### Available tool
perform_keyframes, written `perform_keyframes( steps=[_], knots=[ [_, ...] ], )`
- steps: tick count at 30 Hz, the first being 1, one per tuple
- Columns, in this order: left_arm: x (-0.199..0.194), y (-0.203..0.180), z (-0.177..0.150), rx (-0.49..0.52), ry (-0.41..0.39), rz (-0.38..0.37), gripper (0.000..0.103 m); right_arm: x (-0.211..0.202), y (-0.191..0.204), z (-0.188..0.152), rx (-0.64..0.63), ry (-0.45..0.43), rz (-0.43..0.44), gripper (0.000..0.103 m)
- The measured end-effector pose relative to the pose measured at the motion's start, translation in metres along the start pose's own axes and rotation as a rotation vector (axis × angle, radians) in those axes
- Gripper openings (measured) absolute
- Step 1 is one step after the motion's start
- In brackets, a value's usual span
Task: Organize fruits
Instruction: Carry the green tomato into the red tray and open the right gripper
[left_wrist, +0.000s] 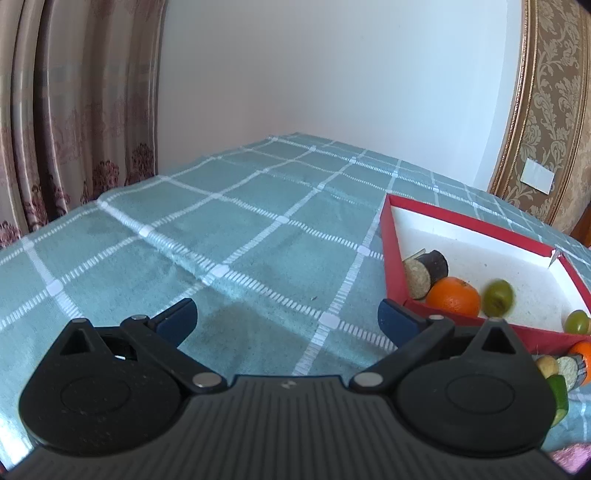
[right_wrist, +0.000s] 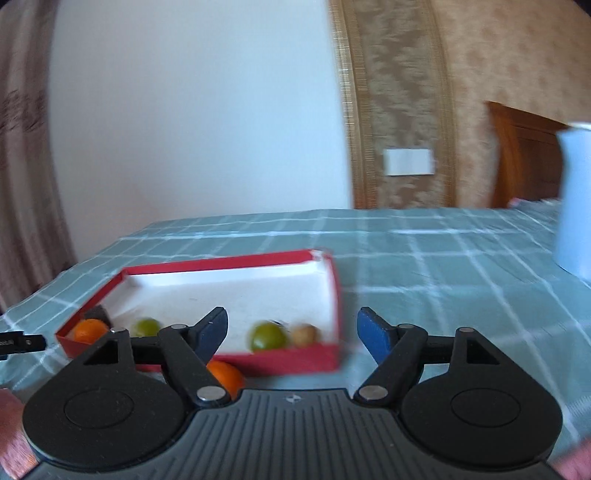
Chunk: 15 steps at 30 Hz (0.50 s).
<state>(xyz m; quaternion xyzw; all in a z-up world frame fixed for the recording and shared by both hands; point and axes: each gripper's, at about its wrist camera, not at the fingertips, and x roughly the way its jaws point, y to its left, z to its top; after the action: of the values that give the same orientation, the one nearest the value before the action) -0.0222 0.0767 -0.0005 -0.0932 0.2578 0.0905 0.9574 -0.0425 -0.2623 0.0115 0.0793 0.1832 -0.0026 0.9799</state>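
A red box with a white inside (left_wrist: 469, 225) (right_wrist: 221, 264) lies on the checked teal cloth. It holds an orange (left_wrist: 453, 297) (right_wrist: 89, 329), a dark cut piece (left_wrist: 424, 271), two green grapes (left_wrist: 498, 297) (right_wrist: 269, 336) and a small tan fruit (right_wrist: 304, 334). The upper grape looks blurred. Outside the box lie another orange (right_wrist: 225, 376) and several small pieces (left_wrist: 561, 369). My left gripper (left_wrist: 288, 319) is open and empty, left of the box. My right gripper (right_wrist: 293, 330) is open and empty, just in front of the box.
The teal checked cloth (left_wrist: 236, 236) covers the table. A pale blue vessel (right_wrist: 574, 199) stands at the far right. Curtains (left_wrist: 55, 122) hang behind the left edge, a white wall and patterned wallpaper behind. The right wrist view is motion-blurred.
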Motion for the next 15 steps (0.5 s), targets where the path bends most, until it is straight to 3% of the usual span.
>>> perform_keyframes(
  steps=[6,8,10,15],
  knots=[
    [-0.014,-0.017,-0.002,0.091,-0.050,0.019,0.103,0.005,-0.012,-0.021,0.026,0.102,-0.075,0.085],
    [-0.023,-0.027,-0.005,0.123,-0.046,-0.019,0.103,0.005,-0.014,-0.021,0.042,0.104,-0.087,0.086],
    [-0.036,-0.039,-0.008,0.164,-0.047,-0.064,0.103,0.008,-0.015,-0.021,0.048,0.121,-0.092,0.094],
    [-0.065,-0.072,-0.020,0.261,-0.067,-0.179,0.103,0.010,-0.020,-0.022,0.081,0.134,-0.094,0.095]
  ],
)
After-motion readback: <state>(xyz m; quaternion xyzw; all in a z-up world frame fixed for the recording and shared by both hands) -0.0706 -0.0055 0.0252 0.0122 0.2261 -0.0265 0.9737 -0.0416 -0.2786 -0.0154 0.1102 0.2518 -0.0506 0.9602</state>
